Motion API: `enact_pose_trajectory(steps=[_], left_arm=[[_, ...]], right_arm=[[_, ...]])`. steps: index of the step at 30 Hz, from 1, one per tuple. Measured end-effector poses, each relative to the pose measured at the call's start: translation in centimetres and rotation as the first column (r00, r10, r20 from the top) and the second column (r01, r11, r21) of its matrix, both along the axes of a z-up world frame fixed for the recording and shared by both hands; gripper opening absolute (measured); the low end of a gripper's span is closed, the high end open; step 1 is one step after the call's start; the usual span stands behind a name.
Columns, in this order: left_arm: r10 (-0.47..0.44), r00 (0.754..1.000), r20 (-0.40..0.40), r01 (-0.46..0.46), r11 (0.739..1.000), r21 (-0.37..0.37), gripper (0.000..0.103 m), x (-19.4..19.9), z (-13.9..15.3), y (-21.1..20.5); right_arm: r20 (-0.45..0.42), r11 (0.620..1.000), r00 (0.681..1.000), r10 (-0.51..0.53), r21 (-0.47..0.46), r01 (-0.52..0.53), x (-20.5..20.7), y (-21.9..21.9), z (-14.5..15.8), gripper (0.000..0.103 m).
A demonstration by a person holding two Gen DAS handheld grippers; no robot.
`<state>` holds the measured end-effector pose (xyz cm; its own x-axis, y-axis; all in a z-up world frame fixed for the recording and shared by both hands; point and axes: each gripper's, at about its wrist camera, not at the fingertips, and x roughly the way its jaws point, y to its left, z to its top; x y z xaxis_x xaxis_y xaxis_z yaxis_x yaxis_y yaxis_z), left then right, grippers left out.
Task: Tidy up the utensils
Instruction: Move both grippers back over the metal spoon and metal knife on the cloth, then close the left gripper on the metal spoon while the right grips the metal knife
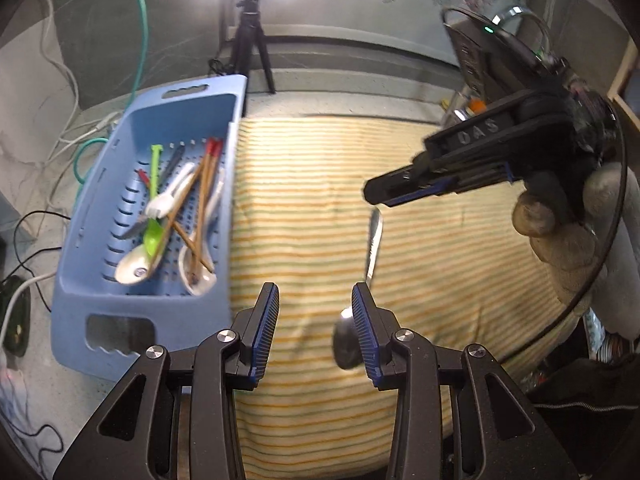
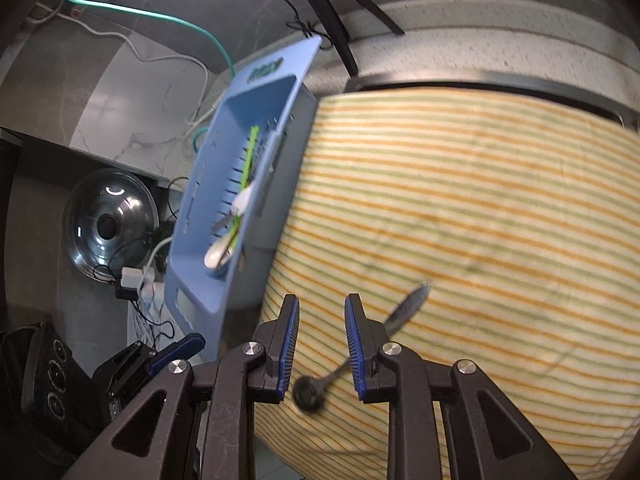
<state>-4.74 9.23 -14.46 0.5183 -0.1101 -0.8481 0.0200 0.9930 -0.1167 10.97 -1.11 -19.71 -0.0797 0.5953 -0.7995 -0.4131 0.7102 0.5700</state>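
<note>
A blue plastic basket [image 1: 100, 292] [image 2: 192, 272] stands left of a striped towel [image 1: 304, 184] [image 2: 480, 200]. It holds several utensils: white spoons, a green spoon, wooden chopsticks. A metal spoon [image 1: 374, 240] [image 2: 408, 304] lies alone on the towel. My left gripper [image 1: 316, 320] hovers open and empty over the towel, and its right finger hides part of the spoon's bowl. My right gripper [image 2: 322, 340] [image 1: 380, 196], held by a gloved hand [image 1: 568, 248], is open a little above the spoon's bowl end with nothing between its pads.
A black tripod [image 1: 252, 40] and a bright ring light stand behind the towel. Cables [image 1: 72, 92] trail on the counter left of the basket. A glass pot lid [image 2: 108, 224] and a white power strip [image 2: 140, 284] lie lower left.
</note>
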Motion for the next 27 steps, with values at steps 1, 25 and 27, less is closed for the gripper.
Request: enact_pose_trajectory(steps=[1,25,27], left_arm=[[-0.009,1.0,-0.003,0.009,1.0,0.007,0.037,-0.2,-0.3,-0.5],[-0.058,0.995,-0.077,0.058,0.998,-0.001,0.046,0.1,-6.4,-2.9],[-0.06,0.996,-0.068,0.059,0.998,-0.024,0.046,0.8,-6.7,-2.4]], right_arm=[[-0.014,1.0,1.0,-0.001,-0.003,0.001,-0.3,-0.2,-0.5,0.021],[-0.164,0.997,0.985,-0.049,-0.071,0.038,-2.8,0.9,-6.0,0.021],[-0.165,0.996,0.984,-0.062,-0.079,0.049,-2.8,1.1,-6.0,0.021]])
